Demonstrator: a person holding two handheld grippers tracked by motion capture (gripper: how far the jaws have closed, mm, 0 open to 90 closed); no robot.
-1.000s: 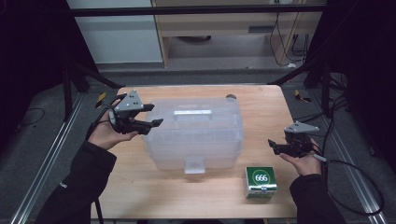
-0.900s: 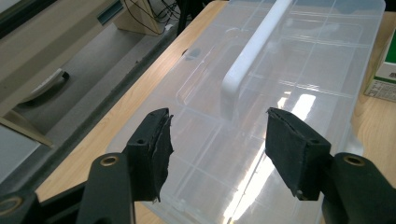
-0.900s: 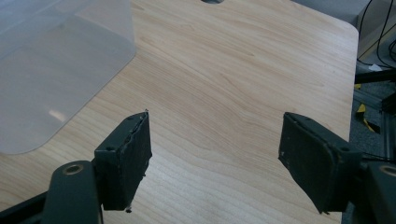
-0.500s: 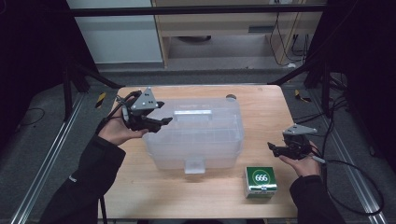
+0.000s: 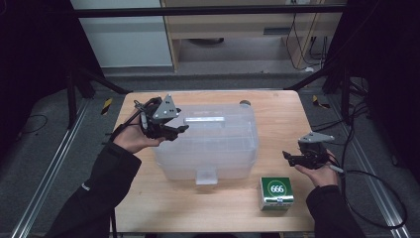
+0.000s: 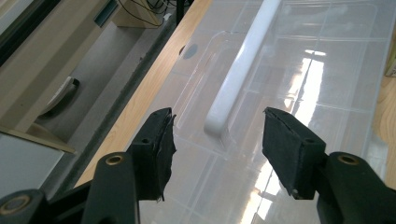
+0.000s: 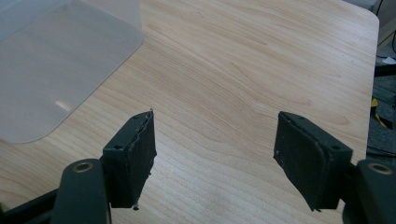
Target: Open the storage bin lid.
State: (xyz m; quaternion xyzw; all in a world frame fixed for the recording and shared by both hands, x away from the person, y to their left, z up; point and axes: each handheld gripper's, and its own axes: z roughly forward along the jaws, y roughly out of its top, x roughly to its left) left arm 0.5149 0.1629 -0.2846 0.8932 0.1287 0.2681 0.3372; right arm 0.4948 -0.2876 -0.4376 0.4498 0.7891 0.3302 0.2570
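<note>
A clear plastic storage box (image 5: 218, 148) with a white handle (image 5: 204, 119) on its lid stands in the middle of the wooden table (image 5: 163, 203). My left gripper (image 5: 177, 132) hovers over the lid's left edge, open, with nothing between its pads. In the left gripper view the open left gripper (image 6: 217, 140) points along the lid, and the near end of the white handle (image 6: 236, 79) lies just beyond the gap. My right gripper (image 5: 289, 158) is held to the right of the box, open and empty. In its own view the right gripper (image 7: 215, 154) frames bare wood, with the box corner (image 7: 56, 65) at upper left.
A green carton marked 666 (image 5: 277, 192) stands near the front right of the table, just below my right hand. A small dark round object (image 5: 243, 103) lies behind the box at the table's back edge. A white latch (image 5: 206, 177) hangs at the box's front.
My left gripper has moved rightward from beside the box to above the lid's left edge. The right gripper has stayed where it was.
</note>
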